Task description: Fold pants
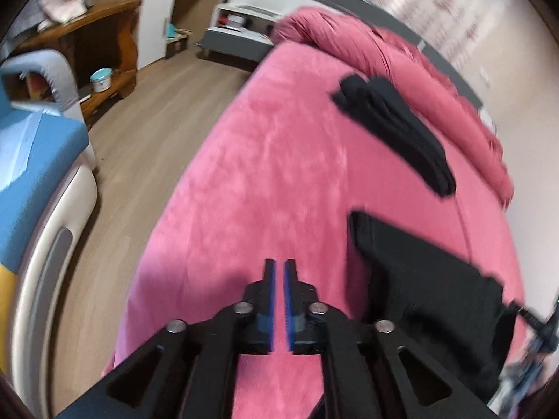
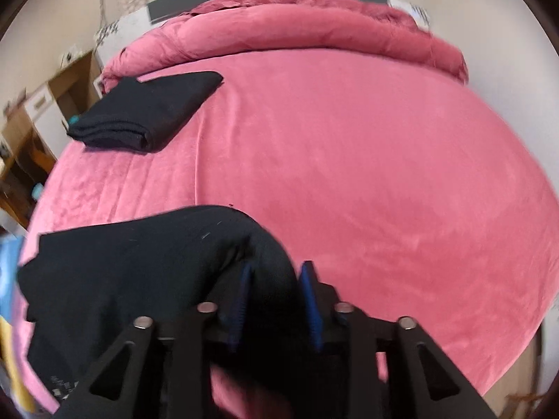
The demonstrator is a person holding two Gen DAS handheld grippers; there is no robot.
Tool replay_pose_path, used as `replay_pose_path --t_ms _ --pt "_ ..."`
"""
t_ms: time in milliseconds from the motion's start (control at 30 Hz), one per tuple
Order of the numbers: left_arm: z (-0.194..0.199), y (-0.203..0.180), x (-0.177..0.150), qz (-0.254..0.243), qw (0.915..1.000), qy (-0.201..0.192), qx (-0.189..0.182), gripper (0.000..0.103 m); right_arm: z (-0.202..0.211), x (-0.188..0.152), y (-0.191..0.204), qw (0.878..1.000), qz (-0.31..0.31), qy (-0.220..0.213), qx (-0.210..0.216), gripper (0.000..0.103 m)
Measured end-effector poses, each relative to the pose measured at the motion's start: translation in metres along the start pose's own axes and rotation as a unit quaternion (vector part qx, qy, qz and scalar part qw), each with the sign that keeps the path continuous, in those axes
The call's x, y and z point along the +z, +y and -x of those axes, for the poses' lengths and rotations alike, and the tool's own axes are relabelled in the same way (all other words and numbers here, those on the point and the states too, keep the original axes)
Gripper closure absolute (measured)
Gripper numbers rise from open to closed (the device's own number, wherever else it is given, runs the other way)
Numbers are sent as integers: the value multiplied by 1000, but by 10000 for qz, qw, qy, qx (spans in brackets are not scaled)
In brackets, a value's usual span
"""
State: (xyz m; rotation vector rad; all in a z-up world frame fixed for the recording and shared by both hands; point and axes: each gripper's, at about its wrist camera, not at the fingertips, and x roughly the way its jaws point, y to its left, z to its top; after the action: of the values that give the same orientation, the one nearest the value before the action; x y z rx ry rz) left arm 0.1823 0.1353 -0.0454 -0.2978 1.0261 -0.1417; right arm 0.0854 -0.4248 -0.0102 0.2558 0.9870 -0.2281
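Observation:
Black pants (image 2: 122,272) lie bunched on the near part of the pink bed (image 2: 349,160). One thick fold of them rises between the fingers of my right gripper (image 2: 276,279). Its blue pads (image 2: 309,289) stand apart and the right one shows a sliver of space beside the cloth, so the gripper is open around the fold. In the left wrist view the same pants (image 1: 419,279) lie to the right of my left gripper (image 1: 278,272). That gripper hovers over bare bedcover, its pads (image 1: 288,300) a narrow slit apart with nothing between them.
A second black garment (image 2: 146,111), folded flat, lies near the rolled pink duvet (image 2: 297,28) at the head of the bed; it also shows as a dark folded pile (image 1: 394,129). Wooden floor (image 1: 139,132), a blue and white sofa (image 1: 38,160) and wooden shelves (image 1: 104,56) lie left of the bed.

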Motion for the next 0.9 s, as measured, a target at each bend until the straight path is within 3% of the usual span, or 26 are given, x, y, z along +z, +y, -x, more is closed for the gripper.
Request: replay_pose_path --t_ms 133,200,233,400,567,600,667,733,900 --pt "-1 -18 -25 -316 9988 274 -237 69 23 -27 -48 9990 -380 180 115 53" --pt "0 -31 -41 -486 9974 367 -378 53 33 -48 -66 9985 -422 338 -17 44" --pt "1 -37 -49 -581 9966 393 -426 50 35 -64 -79 9979 -458 459 -88 39" --pt "6 -67 -79 -907 9943 489 -268 41 25 -111 -112 9925 -928 768 -204 39" --pt "4 -85 -100 -1073 9927 554 -23 39 -5 -124 -110 9915 -743 1025 -302 39" --pt "2 -87 -104 -1119 9919 601 -5 39 -9 -124 -106 9924 -596 1047 -255 41" --pt "-2 -93 -112 -1316 9892 626 137 39 -12 -121 -98 9927 -313 1106 -353 71" --pt "-3 -97 -117 -1393 9882 616 169 39 -4 -116 -91 9933 -94 1040 -488 83" --pt "1 -97 -122 -1296 9899 568 -6 39 24 -97 -80 9863 583 752 -1345 88"
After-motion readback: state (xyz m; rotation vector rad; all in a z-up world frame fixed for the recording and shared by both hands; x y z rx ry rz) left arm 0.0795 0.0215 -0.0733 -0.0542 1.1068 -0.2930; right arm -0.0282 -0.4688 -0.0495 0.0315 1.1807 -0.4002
